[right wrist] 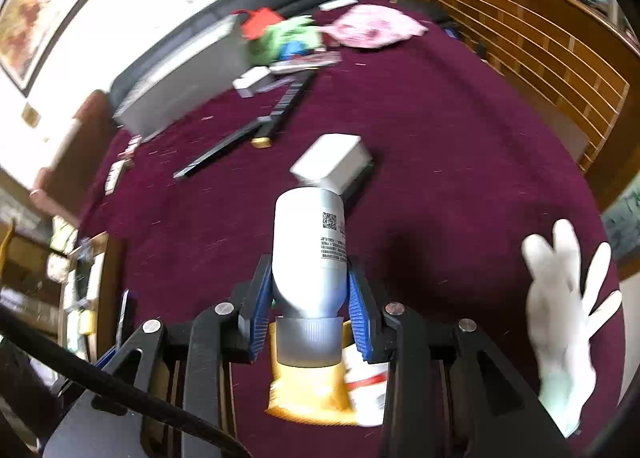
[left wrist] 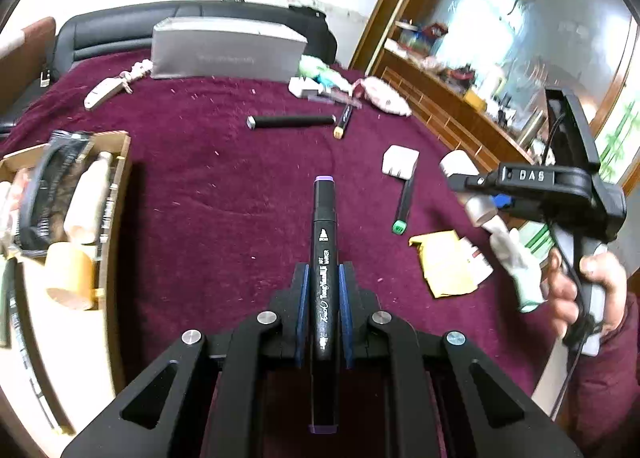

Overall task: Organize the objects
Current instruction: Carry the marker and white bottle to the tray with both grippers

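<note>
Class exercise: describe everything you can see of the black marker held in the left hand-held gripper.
The marker is a slim black pen, seemingly plastic, with a purple cap end at each tip and white printing along its barrel. It lies lengthwise along the left hand-held gripper, pointing forward, clamped between the two blue pads on either side. It is lifted clear of the maroon cloth; only the pads touch it.
</note>
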Available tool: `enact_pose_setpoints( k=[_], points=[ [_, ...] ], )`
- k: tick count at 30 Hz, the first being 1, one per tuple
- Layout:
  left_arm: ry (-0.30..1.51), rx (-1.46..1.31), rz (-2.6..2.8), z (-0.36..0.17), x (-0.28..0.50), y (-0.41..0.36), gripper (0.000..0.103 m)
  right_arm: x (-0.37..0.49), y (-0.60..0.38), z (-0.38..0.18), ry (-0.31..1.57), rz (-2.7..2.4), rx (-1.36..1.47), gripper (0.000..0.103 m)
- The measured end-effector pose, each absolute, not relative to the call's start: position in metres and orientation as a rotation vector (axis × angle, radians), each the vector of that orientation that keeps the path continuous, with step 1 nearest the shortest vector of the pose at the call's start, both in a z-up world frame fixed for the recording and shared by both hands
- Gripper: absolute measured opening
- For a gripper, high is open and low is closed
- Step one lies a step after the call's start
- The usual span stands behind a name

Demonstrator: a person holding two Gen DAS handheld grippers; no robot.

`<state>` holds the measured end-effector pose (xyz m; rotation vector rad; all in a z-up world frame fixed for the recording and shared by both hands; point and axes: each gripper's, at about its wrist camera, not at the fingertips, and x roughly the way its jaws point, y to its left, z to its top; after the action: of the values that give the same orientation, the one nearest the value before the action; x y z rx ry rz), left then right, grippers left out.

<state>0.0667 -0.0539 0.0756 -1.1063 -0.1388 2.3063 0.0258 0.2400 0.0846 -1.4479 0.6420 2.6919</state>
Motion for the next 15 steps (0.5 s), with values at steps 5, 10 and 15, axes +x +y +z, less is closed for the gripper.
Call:
enact_pose_setpoints(
  k=[5, 10, 15],
  points=[
    [-0.21, -1.06, 2.358, 0.095, 0.08, -0.094, 0.011, 0.029, 0.184, 0.099, 0.67, 2.82, -1.522, 0.032],
    [-0.27, -1.041, 2.488, 0.104, 0.088, -0.15, 0.011, 0.028, 0.118, 0.105, 0.719, 2.947, -1.644, 0.032],
    [-0.328, -1.094, 2.611, 0.089, 0.09, -0.206, 0.011, 0.024, 0.044, 0.098, 0.722, 3.024, -1.814, 0.032]
  ],
)
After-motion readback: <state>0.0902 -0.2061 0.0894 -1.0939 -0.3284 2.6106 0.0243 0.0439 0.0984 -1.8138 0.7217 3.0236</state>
